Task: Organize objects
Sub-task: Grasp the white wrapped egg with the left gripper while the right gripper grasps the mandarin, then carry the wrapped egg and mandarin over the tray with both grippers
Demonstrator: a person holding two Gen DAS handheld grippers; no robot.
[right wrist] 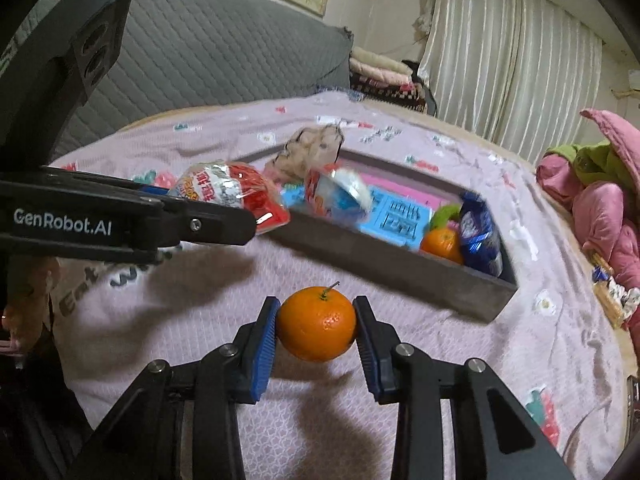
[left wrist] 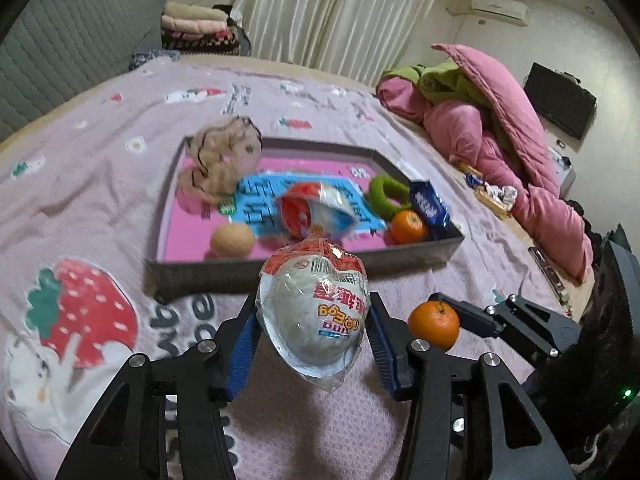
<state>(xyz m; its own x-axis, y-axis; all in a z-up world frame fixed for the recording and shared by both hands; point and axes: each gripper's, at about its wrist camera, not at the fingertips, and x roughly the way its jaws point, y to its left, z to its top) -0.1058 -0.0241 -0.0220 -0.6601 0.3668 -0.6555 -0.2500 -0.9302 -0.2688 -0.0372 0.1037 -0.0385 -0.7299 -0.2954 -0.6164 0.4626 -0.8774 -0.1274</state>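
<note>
"What were the two grippers doing when you looked?"

"Both were loaded. The left gripper (left wrist: 314, 340) was clamped on a wrapped egg-shaped snack (left wrist: 314, 312), held up off the bed (left wrist: 100, 208). The right gripper (right wrist: 316, 334) had its blue pads pressed on both sides of a tangerine (right wrist: 317, 323), low over the pink bedspread; I couldn't tell whether the fruit touched the cloth."

"And where was it all meant to go?"

"Just beyond them lay a shallow grey tray (left wrist: 304, 276) on the bed. It already held a pale round fruit (left wrist: 232, 239), a matching wrapped snack (left wrist: 318, 210), a second tangerine (left wrist: 408, 226), a green ring (left wrist: 386, 196), a blue packet (left wrist: 430, 208) and a plush toy (left wrist: 222, 164) in the far corner."

"So which step was it?"

"Carrying, I'd say: both things grasped, neither yet over the tray. Next, each gripper would need to clear the near wall, find a bare patch of the pink floor, then let go gently so the tangerine wouldn't roll."

"Anything farther back?"

"A heap of pink bedding (left wrist: 500, 140) at the bed's far side."
</note>
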